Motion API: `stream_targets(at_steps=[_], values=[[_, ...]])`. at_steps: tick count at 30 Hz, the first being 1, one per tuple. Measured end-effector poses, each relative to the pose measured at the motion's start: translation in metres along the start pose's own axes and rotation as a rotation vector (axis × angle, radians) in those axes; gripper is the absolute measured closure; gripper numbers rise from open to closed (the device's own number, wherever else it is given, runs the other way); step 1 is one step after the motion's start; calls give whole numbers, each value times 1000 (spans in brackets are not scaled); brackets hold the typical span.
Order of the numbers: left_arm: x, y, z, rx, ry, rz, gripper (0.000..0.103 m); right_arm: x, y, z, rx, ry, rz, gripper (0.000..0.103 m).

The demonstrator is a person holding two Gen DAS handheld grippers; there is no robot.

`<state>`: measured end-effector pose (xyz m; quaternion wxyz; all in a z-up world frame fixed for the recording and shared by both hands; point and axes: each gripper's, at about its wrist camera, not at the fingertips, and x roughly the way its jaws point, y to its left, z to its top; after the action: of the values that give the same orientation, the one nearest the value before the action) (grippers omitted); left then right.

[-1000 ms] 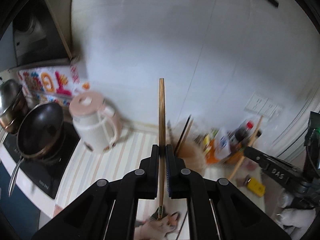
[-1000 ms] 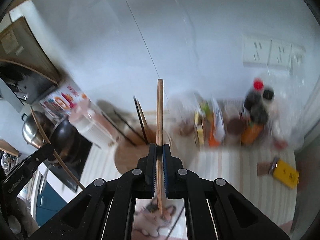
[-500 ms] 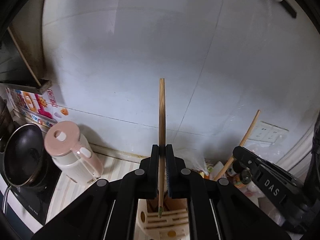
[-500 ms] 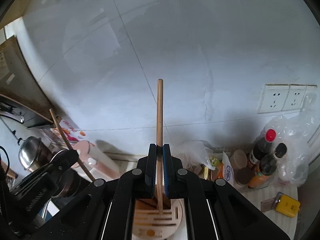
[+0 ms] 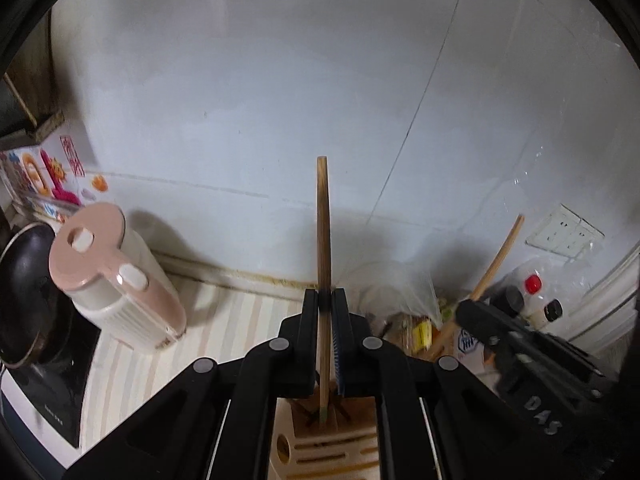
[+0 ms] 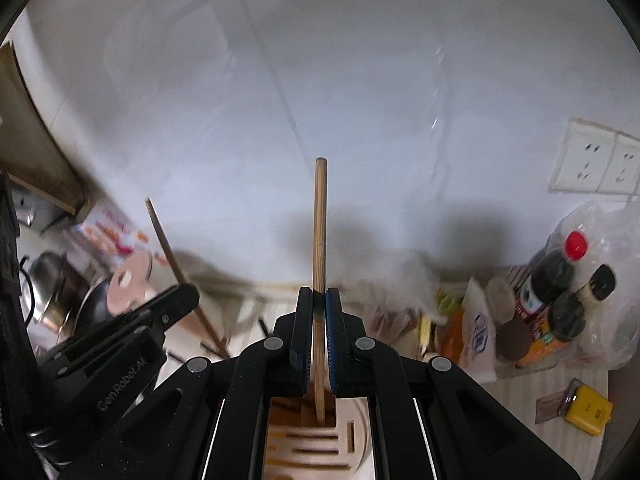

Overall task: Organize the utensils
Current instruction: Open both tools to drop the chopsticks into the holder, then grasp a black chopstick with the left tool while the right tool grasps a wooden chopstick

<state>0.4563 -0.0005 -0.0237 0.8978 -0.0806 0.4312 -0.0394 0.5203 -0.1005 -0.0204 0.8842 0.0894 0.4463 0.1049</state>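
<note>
Wooden slotted holder [image 5: 332, 448] on striped tabletop [image 5: 224, 332], below both claws. Left claw [image 5: 325, 300] clenched on chopstick [image 5: 323, 232], tip over holder compartment. Right claw [image 6: 319, 300] clenched on second chopstick [image 6: 319, 232], same position.

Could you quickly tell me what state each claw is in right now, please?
Left claw: closed on a wooden chopstick, above the slotted wooden holder.
Right claw: closed on another wooden chopstick, above that holder.
</note>
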Motion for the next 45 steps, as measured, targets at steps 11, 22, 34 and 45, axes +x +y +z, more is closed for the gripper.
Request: stream_targets(at_steps=[11,22,34,45], values=[[-52,17,-31,-38,-29,138,19,-23,-29,-27,61,57,-4,49],[-48,30,-119,-29,28,223,0,-57,-76,-103,114,41,-96,26],[36,-4,-242,96,325,230,0,-1,-151,-233,201,318,-222,53],[113,-65,-337,326,592,128,52,26,-193,-280,240,448,-226,82]])
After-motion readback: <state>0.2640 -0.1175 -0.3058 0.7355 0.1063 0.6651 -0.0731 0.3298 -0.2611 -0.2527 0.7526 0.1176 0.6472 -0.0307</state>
